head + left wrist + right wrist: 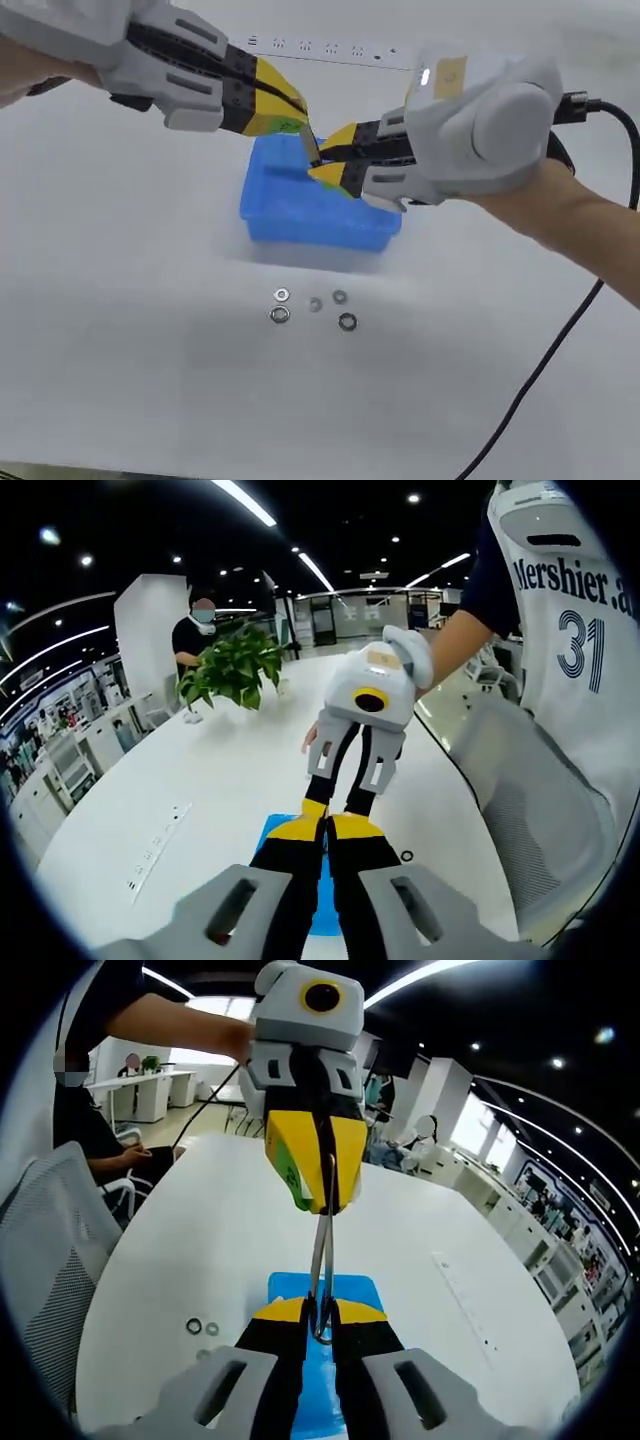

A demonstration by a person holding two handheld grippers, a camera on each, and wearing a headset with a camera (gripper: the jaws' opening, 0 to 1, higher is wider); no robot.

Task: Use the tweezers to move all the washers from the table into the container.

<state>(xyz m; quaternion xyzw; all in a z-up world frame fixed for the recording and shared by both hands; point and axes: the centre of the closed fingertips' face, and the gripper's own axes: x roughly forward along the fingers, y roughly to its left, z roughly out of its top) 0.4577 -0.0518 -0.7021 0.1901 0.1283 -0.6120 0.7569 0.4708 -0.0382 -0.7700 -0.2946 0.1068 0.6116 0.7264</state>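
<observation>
In the head view the left gripper (297, 118) and right gripper (335, 158) meet tip to tip over the blue container (310, 228). The right gripper view makes the tweezers (322, 1250) plain: each gripper pinches one end. Five washers (279, 315) lie on the table (150, 380), near the container.

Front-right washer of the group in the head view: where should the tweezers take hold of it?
Probably pinch the washer across its rim, one tip of the tweezers through the hole, coming down from above: it lies flat on the table, apart from its neighbours.
</observation>
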